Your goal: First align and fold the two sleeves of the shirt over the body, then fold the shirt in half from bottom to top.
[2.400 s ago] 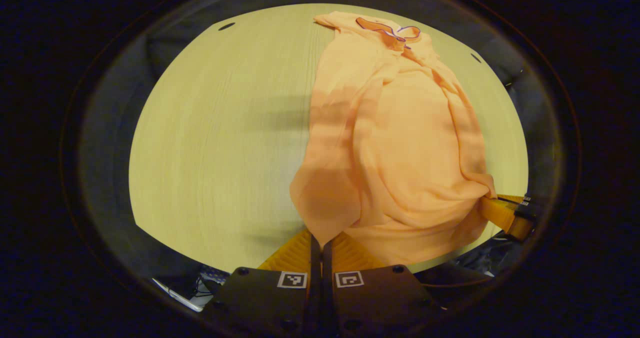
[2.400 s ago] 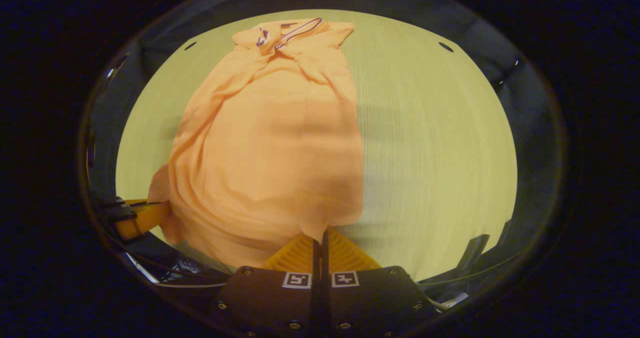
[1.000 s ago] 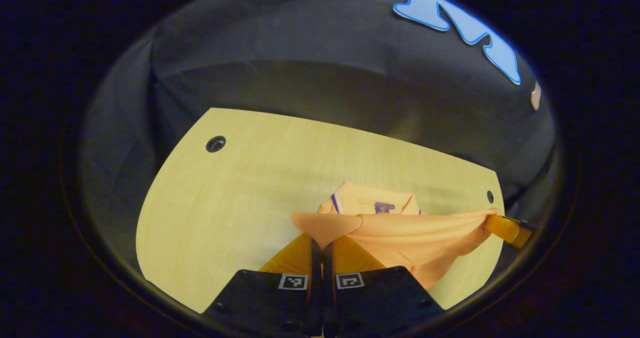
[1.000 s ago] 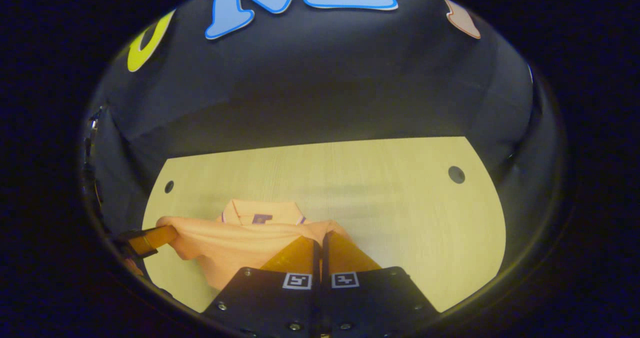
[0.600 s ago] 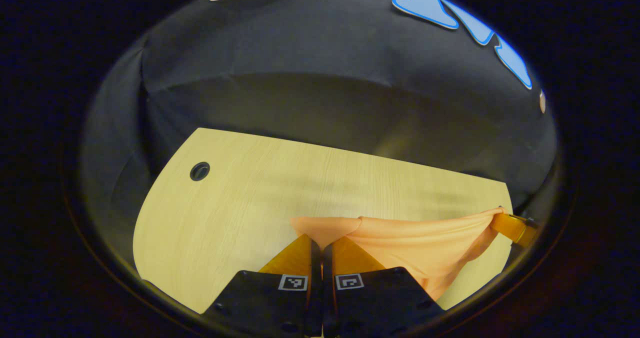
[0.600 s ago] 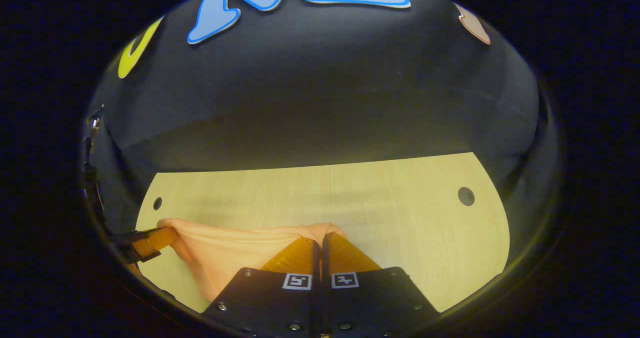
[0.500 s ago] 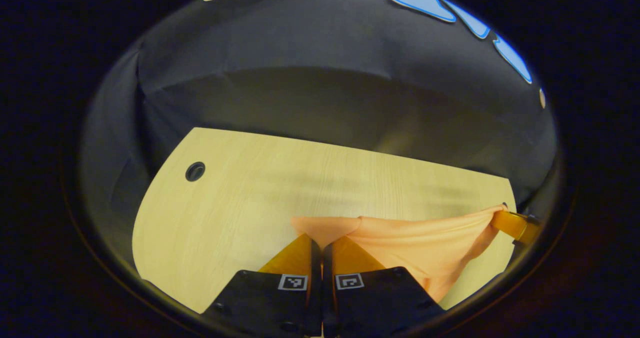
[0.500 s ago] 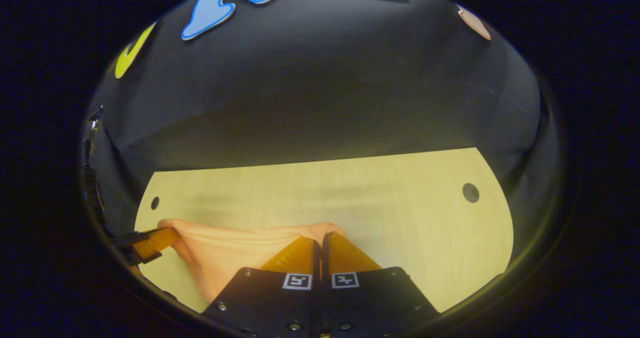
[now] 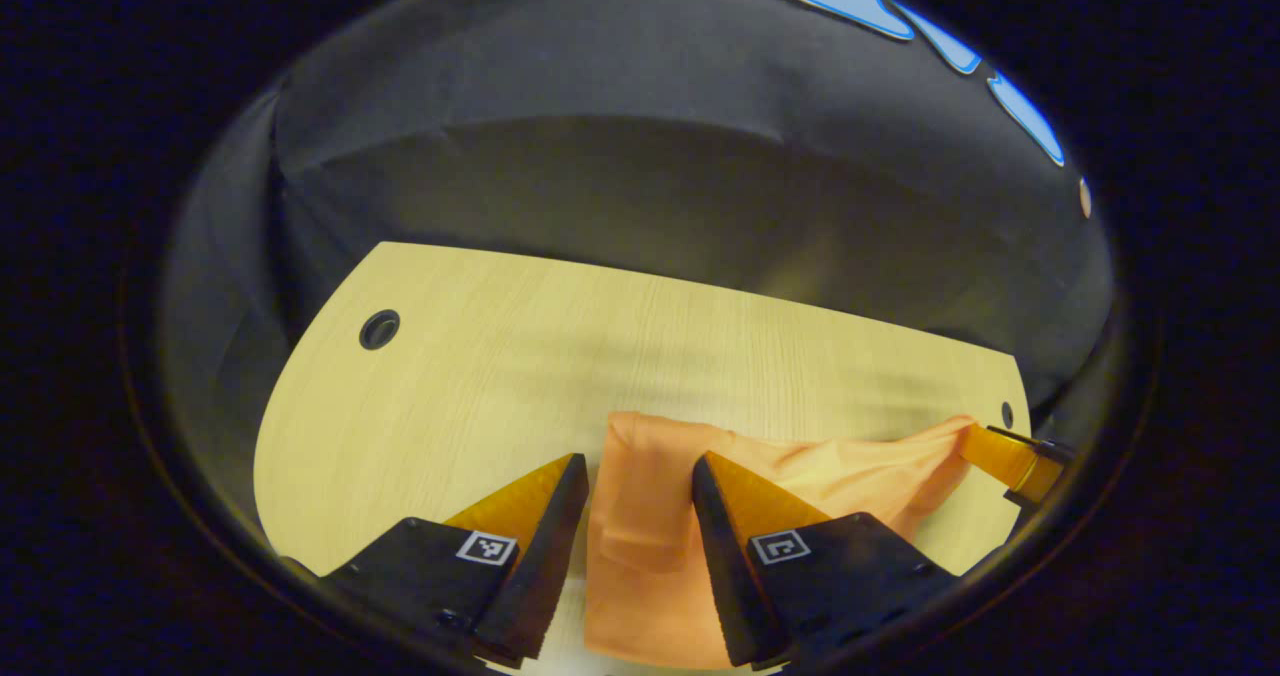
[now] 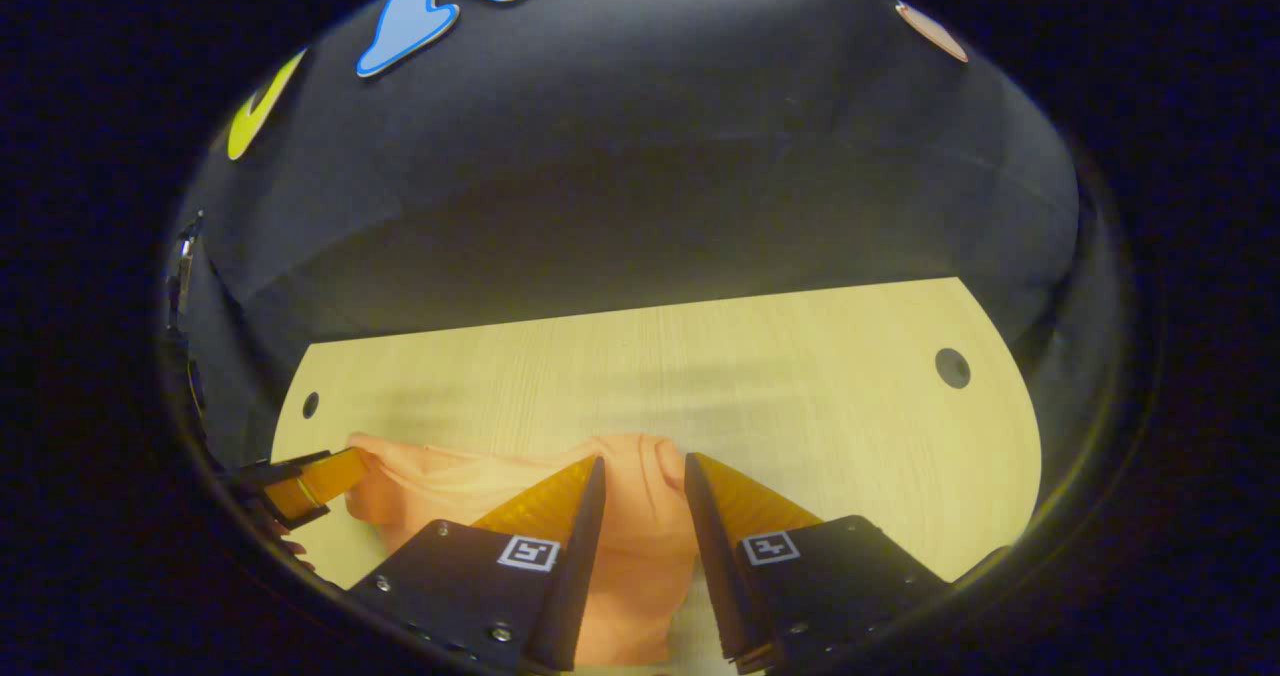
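Note:
The orange shirt [image 9: 640, 536] lies folded on the pale wooden table [image 9: 480, 376], its doubled edge facing the far wall. My left gripper [image 9: 632, 468] stands open just above the shirt's left corner, the cloth lying slack between its fingers. In the right gripper view the shirt [image 10: 640, 516] lies the same way, and my right gripper [image 10: 640, 468] is open over the right corner. Each view catches the other gripper at the far end of the fold: the right gripper [image 9: 1010, 454] at the edge, and the left gripper [image 10: 305, 484] at the edge.
The table has round cable holes near its far corners [image 9: 379, 329] [image 10: 951, 367]. The black booth wall rises right behind the table's far edge. Bare tabletop stretches beyond and beside the shirt.
Both grippers carried the hem up from the near edge over to the collar end, lowered it, and have now opened; the released cloth has dropped slack onto the shirt.

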`<act>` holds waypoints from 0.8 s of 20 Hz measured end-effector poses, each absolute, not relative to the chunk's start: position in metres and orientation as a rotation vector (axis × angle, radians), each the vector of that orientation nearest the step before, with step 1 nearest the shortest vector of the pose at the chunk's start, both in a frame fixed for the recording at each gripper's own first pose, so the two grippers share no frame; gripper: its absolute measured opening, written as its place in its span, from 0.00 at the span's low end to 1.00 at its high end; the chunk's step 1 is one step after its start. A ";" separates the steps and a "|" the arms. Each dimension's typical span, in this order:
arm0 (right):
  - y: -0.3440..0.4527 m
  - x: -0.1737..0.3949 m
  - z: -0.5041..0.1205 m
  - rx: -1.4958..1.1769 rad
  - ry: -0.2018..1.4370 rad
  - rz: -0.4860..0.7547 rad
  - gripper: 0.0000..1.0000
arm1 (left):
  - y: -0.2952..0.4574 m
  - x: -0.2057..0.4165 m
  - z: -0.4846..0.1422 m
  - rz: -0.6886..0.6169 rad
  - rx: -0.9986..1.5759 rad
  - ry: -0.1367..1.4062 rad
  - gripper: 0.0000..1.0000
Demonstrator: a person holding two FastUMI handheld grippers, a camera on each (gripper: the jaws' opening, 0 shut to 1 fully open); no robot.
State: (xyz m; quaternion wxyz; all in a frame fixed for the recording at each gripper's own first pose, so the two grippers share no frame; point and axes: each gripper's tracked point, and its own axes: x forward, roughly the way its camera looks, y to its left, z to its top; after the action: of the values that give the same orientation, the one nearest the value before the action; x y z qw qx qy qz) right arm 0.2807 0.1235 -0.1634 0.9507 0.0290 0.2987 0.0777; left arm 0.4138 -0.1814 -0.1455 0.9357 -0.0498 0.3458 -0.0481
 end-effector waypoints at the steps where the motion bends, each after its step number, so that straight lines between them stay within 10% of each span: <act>1: 0.121 0.278 -0.159 0.064 0.592 0.155 0.52 | -0.180 0.411 -0.142 -0.103 -0.104 0.701 0.71; 16: 0.106 0.143 -0.019 0.054 0.282 0.231 0.52 | -0.196 0.296 0.004 -0.197 -0.075 0.402 0.71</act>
State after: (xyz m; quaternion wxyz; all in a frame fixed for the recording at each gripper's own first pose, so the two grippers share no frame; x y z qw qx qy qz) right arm 0.1428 0.1058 -0.0192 0.9831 0.0271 0.1403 0.1148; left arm 0.2961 -0.1960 0.0037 0.9744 -0.0372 0.1993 -0.0977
